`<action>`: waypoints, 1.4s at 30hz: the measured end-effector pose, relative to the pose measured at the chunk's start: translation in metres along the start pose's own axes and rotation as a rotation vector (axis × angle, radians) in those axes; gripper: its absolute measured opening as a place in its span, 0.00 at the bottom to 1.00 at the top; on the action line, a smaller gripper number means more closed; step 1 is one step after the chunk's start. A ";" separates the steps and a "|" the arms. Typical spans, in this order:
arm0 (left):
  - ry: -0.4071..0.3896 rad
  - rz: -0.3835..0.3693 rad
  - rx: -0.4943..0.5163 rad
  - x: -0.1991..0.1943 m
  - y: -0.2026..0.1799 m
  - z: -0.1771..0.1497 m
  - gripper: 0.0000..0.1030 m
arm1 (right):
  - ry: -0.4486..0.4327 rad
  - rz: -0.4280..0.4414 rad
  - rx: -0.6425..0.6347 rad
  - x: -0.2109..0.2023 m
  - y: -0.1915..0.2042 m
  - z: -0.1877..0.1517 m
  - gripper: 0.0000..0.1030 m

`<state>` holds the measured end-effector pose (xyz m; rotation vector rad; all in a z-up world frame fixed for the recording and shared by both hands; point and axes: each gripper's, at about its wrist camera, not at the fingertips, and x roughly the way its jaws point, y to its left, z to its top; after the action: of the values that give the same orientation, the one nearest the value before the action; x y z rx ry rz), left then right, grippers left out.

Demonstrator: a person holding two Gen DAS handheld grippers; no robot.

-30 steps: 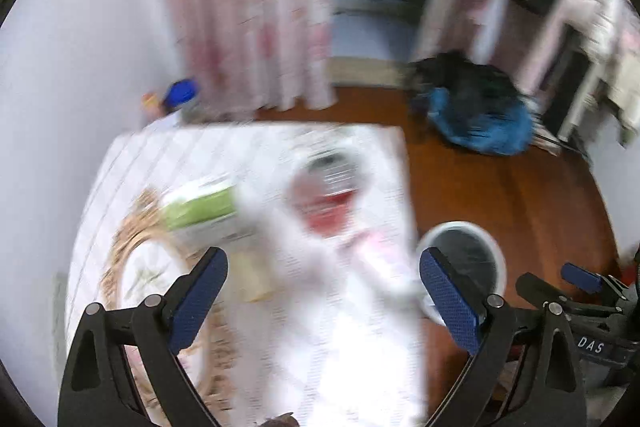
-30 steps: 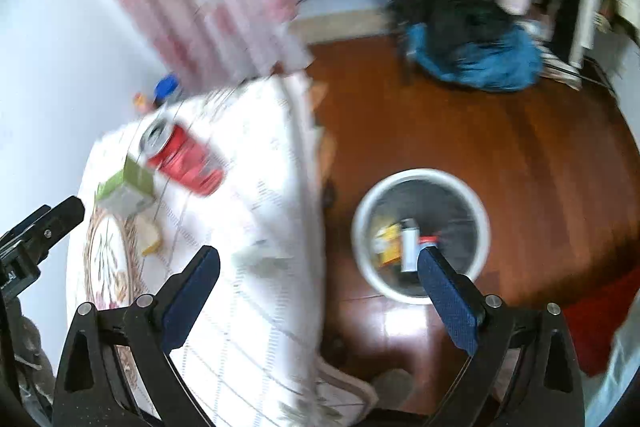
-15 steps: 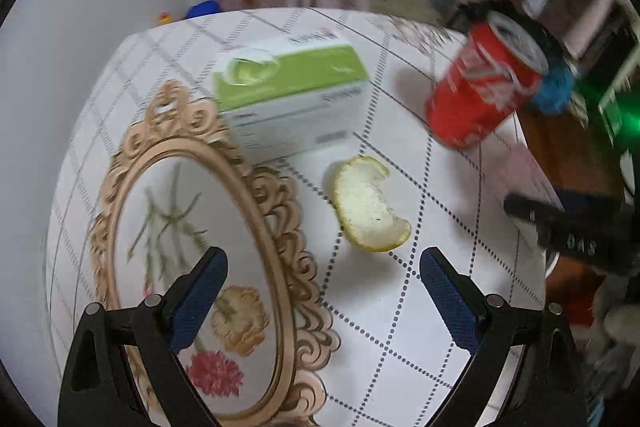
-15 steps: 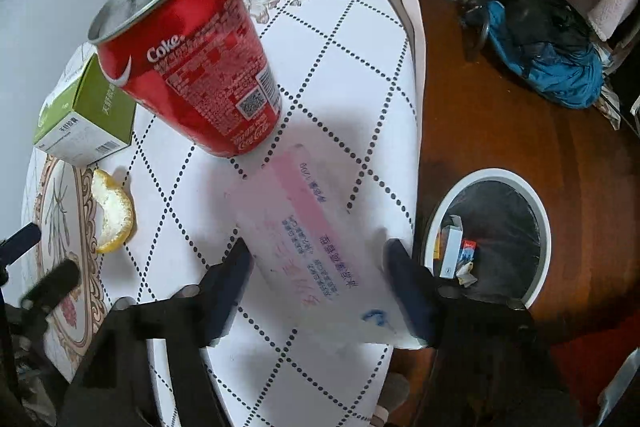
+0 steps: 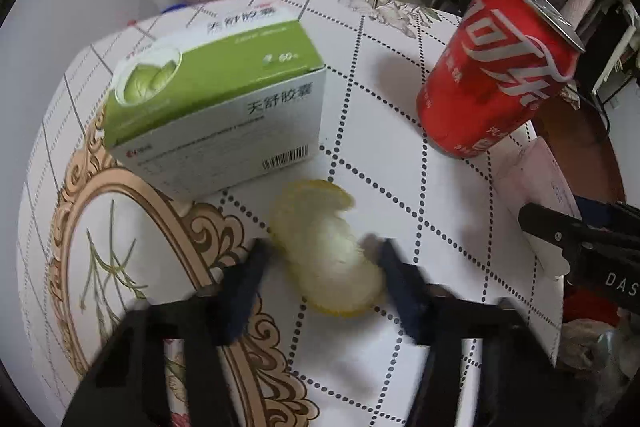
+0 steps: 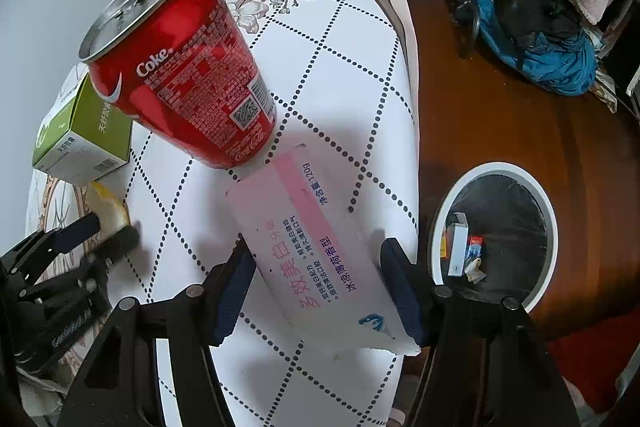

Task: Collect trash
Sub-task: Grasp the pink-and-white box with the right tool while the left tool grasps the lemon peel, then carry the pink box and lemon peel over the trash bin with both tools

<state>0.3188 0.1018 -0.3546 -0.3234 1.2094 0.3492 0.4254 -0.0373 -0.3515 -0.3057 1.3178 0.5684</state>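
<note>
The surface [image 6: 340, 75] wears a white cloth crossed by dotted diamond lines, with an ornate gold oval motif [image 5: 132, 227] printed on it. Straight ahead of the left hand-held gripper [image 5: 320, 263] lies a yellow peel [image 5: 324, 247]; beyond it stands a green-and-white box [image 5: 216, 95], and to the far right a red can [image 5: 496, 75]. Ahead of the right hand-held gripper [image 6: 316, 267] lies a pink-and-white carton [image 6: 316, 247], its far end beside the can. To the right, on the wooden floor [image 6: 500, 99], stands a white-rimmed bin [image 6: 496, 171].

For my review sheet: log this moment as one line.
left gripper: open around peel | right gripper: open around pink box | can, green box: on table | bin: on floor
</note>
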 end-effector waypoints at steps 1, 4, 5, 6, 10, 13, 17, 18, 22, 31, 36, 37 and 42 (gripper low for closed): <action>0.000 -0.007 -0.008 -0.001 0.002 0.000 0.38 | -0.001 0.002 -0.001 -0.001 0.001 -0.001 0.63; -0.013 -0.010 -0.014 -0.006 0.003 -0.002 0.31 | 0.001 0.006 0.002 -0.003 0.000 -0.004 0.62; -0.015 -0.002 -0.012 -0.007 0.002 -0.002 0.30 | 0.001 0.008 0.005 -0.003 -0.001 -0.005 0.62; -0.018 0.008 -0.007 -0.007 0.002 -0.003 0.29 | 0.002 0.013 0.005 -0.004 0.000 -0.007 0.62; -0.023 0.026 -0.011 -0.013 -0.007 -0.002 0.28 | 0.007 0.012 -0.001 -0.007 0.005 -0.013 0.61; -0.027 0.034 -0.017 -0.018 -0.007 -0.006 0.27 | 0.008 0.016 -0.003 -0.008 0.008 -0.017 0.60; -0.049 0.034 -0.022 -0.030 -0.007 -0.010 0.27 | -0.004 0.025 -0.001 -0.015 0.013 -0.023 0.60; -0.055 0.034 -0.020 -0.034 -0.006 -0.011 0.27 | -0.010 0.028 0.000 -0.018 0.014 -0.024 0.59; -0.091 0.028 -0.019 -0.058 -0.006 -0.016 0.27 | -0.042 0.033 0.001 -0.034 0.020 -0.030 0.59; -0.176 0.019 -0.013 -0.111 -0.022 -0.034 0.27 | -0.114 0.076 0.059 -0.082 0.015 -0.051 0.57; -0.232 -0.013 0.006 -0.138 -0.042 -0.031 0.27 | -0.182 0.112 0.111 -0.121 -0.007 -0.062 0.57; -0.243 -0.022 0.015 -0.145 -0.048 -0.030 0.27 | -0.201 0.117 0.124 -0.133 -0.014 -0.064 0.57; -0.302 -0.085 0.067 -0.180 -0.089 -0.023 0.27 | -0.281 0.114 0.174 -0.181 -0.057 -0.071 0.57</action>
<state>0.2816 -0.0042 -0.1866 -0.2524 0.9061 0.2718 0.3730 -0.1611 -0.1993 -0.0062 1.1074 0.5654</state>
